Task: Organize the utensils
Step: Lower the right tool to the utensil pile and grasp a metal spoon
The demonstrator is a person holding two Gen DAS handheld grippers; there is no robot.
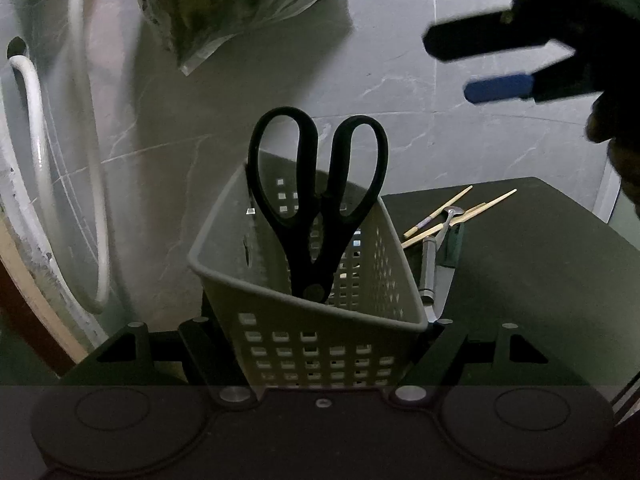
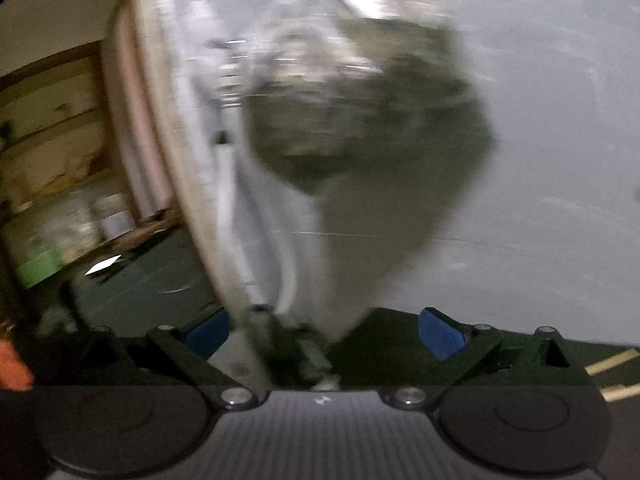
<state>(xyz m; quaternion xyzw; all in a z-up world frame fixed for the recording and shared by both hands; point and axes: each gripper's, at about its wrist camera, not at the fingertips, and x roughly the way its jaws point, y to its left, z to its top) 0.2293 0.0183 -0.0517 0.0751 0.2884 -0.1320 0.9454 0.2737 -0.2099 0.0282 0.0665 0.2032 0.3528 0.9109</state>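
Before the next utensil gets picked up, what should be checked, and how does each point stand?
1. Basket held steady by the left tool: ok, its fingers press both sides.
2. Scissors sitting in the basket, handles up: ok.
3. Right tool open and empty: ok, nothing between its fingers.
4. Utensils left to sort: not ok, chopsticks and a metal utensil lie on the dark table.
5. Right tool aimed at them: cannot tell, its own view is blurred.
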